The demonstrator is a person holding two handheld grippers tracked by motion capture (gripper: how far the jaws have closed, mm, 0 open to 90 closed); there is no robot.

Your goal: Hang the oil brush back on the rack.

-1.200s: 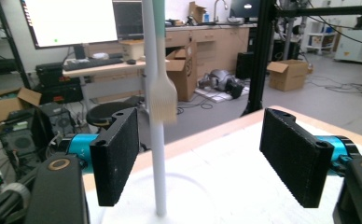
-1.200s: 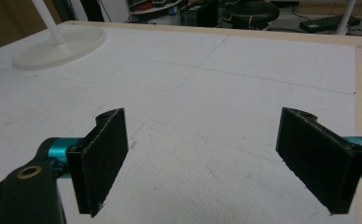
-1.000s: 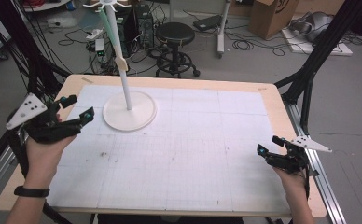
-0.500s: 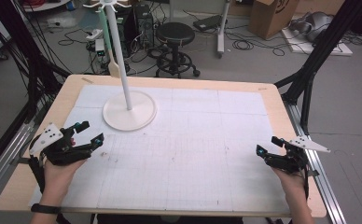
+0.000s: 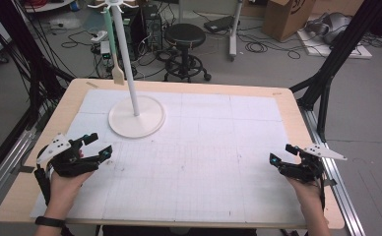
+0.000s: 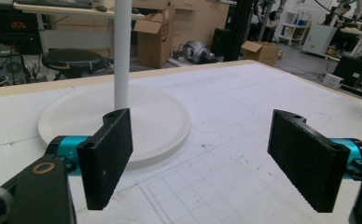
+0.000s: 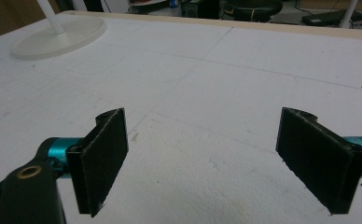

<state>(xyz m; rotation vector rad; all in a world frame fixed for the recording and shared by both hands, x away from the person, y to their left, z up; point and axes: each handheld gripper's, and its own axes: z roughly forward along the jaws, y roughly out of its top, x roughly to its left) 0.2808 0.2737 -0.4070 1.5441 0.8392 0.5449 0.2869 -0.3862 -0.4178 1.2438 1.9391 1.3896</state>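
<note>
Both tools, left tool (image 5: 94,149) and right tool (image 5: 282,156), gape empty at lower frame corners; white round-based pole stand (image 5: 136,116) upper left untouched, work unstarted.

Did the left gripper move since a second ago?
Yes. The left gripper has pulled back toward the person, away from the white stand, and now sits near the table's front-left edge.

We see matt, hard surfaces across the table.

The white mat (image 5: 204,162) looks like matt paper or board, faintly gridded and scuffed with dark specks; the table (image 5: 287,98) rim beneath reads as pale bare wood. The stand (image 5: 136,117) seems smooth cream plastic with a dull sheen. The left gripper (image 6: 200,158) and right gripper (image 7: 202,163) carry black, finely grained rubbery pads on glossy teal metal-looking barrels.
</note>
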